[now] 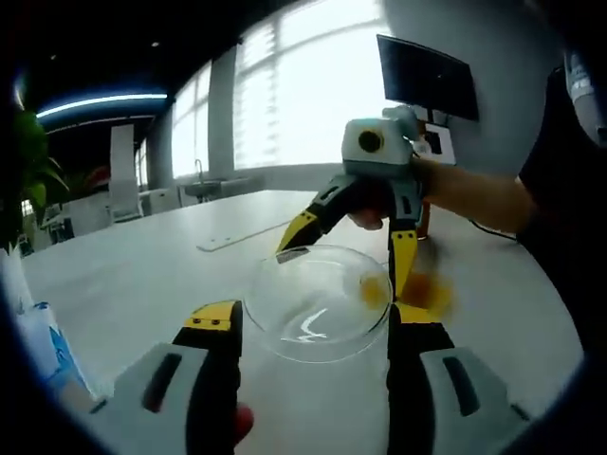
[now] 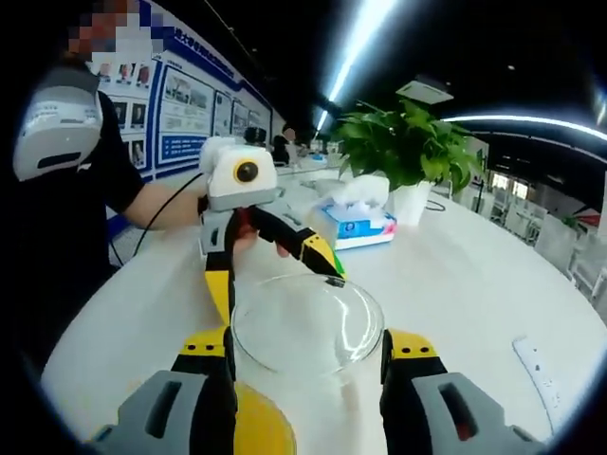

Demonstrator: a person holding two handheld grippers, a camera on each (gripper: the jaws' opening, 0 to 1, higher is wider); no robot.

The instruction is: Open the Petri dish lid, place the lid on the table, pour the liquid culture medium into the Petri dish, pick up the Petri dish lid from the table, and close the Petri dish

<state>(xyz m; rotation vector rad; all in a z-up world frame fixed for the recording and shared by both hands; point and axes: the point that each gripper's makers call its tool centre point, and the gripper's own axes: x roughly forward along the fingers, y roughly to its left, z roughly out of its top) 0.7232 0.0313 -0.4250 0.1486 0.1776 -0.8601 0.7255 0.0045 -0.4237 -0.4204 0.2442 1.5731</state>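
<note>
Clear lid (image 2: 303, 327) held tilted above table; dish (image 1: 422, 294) w/ yellow medium (blurred) beside.

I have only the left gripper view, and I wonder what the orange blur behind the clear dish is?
Observer: The right gripper view shows a yellow pool lying low between the right gripper jaws, under the near rim of the clear dish.
Operator: Thank you. Does that gripper hold the dish?
Observer: Its jaws stand at either side of the rim. I cannot tell whether they press on it.
Operator: And what is behind my gripper?
Observer: Beyond the left gripper, a tissue box and a potted plant stand on the table.
</note>
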